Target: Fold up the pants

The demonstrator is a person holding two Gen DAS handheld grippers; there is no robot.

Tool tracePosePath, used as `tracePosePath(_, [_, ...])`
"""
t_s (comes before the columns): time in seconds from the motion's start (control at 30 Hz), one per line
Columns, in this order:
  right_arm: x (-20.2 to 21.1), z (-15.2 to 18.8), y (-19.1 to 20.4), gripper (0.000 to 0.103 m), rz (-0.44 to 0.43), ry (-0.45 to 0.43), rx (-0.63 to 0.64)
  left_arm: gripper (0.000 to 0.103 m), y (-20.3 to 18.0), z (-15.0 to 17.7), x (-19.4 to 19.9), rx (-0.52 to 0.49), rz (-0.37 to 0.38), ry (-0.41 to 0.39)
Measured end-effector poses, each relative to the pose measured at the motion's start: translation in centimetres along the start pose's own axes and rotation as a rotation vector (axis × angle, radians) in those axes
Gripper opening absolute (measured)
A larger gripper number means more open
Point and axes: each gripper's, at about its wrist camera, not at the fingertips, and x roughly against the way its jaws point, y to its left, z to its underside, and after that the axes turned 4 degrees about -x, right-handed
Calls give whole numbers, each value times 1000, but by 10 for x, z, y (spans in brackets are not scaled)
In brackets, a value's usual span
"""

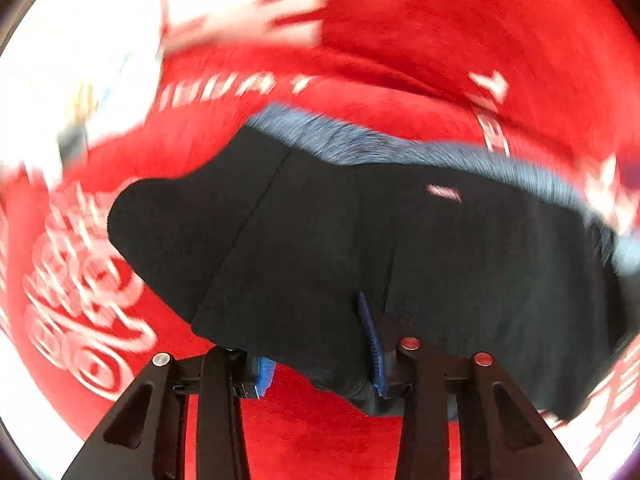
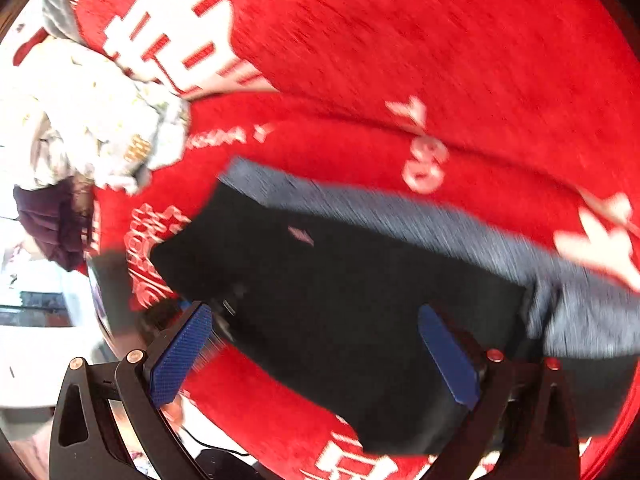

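Observation:
The black pants (image 1: 360,240) lie on a red blanket with white lettering (image 1: 440,40); a grey-blue inner band shows along their far edge (image 1: 400,148). My left gripper (image 1: 320,356) has its blue pads apart, with a fold of the black cloth draped between them. In the right wrist view the pants (image 2: 340,300) lie under and between my right gripper's fingers (image 2: 320,356); its blue pads (image 2: 180,356) stand wide apart, empty. Both views are motion-blurred.
A crumpled white patterned cloth (image 2: 92,120) and a dark maroon garment (image 2: 52,220) lie at the blanket's left side. The blanket edge and a white surface (image 2: 36,360) show at the lower left.

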Motion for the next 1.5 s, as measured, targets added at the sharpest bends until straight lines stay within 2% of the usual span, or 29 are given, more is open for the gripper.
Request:
tracePosePath(0.07, [-4, -22, 20, 103, -63, 36, 25, 39, -19, 3, 4, -122, -94, -36])
tracePosePath(0.17, [-22, -46, 59, 103, -130, 140, 96, 39, -31, 11, 8, -233, -181, -73])
tracePosePath(0.2, [-36, -53, 77, 103, -140, 202, 142, 39, -34, 12, 8, -255, -199, -80])
tracePosePath(0.33, [-88, -58, 123, 103, -72, 369, 259, 39, -43, 9, 13, -285, -230, -92])
tracePosePath(0.43, [-128, -55, 139, 100, -25, 481, 267, 39, -44, 6, 13, -278, -227, -92])
tracePosePath(0.47, [-135, -53, 138, 94, -19, 503, 259, 39, -43, 7, 15, -281, -229, -93])
tracePosePath(0.53, [-154, -52, 133, 72, -9, 558, 206, 39, -45, 8, 16, -288, -232, -93])
tracePosePath(0.57, [-158, -52, 129, 39, -7, 562, 183, 39, -45, 7, 15, -284, -226, -78])
tracePosePath(0.6, [-158, -53, 124, 27, 2, 555, 158, 39, -45, 7, 17, -282, -222, -75])
tracePosePath(0.67, [-142, -53, 116, 23, -45, 508, 139, 39, -45, 2, 26, -293, -221, -100])
tracePosePath(0.8, [-85, -49, 91, 22, -188, 393, 107, 39, -62, -8, 66, -335, -226, -188])
tracePosePath(0.93, [-14, -37, 49, 22, -346, 259, 18, 39, -87, -20, 112, -343, -171, -264])
tracePosePath(1.03, [33, -22, 15, 22, -426, 150, -25, 39, -117, -28, 141, -371, -138, -323])
tracePosePath(1.2, [108, 22, -68, 22, -496, -38, -129, 39, -190, -39, 171, -449, -60, -386])
tracePosePath(1.27, [124, 40, -98, 23, -501, -84, -172, 39, -225, -39, 177, -488, -32, -395])
tracePosePath(1.33, [146, 58, -145, 23, -497, -132, -226, 39, -263, -36, 177, -537, -6, -394])
tracePosePath(1.5, [160, 115, -247, 23, -486, -214, -379, 39, -350, -20, 162, -659, 42, -378])
